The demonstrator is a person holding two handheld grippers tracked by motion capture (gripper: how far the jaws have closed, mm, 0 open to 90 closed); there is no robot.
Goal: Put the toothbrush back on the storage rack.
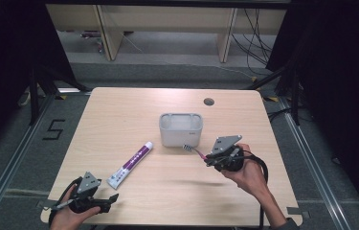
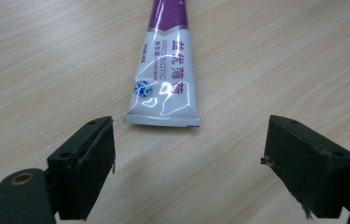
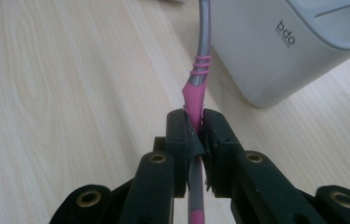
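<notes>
My right gripper (image 3: 195,122) is clamped on the toothbrush (image 3: 199,70) — the pads pinch its pink handle, and the grey neck runs on ahead past the pink rings. In the high view that gripper (image 1: 209,158) sits to the right of the holder (image 1: 181,129), with the brush's head (image 1: 186,147) pointing toward the holder's front wall, just short of it and off the table (image 1: 167,191) (whether the bristles brush the wall I cannot tell). In my right gripper view the holder (image 3: 275,51) is a pale grey box close beside the brush's neck.

My left gripper (image 2: 189,156) stands wide, nothing between the pads — bare wood lies under the gap. Just ahead of it lies the tube (image 2: 165,74), flat on the table, its crimped white end nearest me and its purple part farther off. From above, the tube (image 1: 130,164) lies slantwise left of the holder, cap end toward it, while my left gripper (image 1: 111,201) rests near the table's front left corner, close to the crimped end.
</notes>
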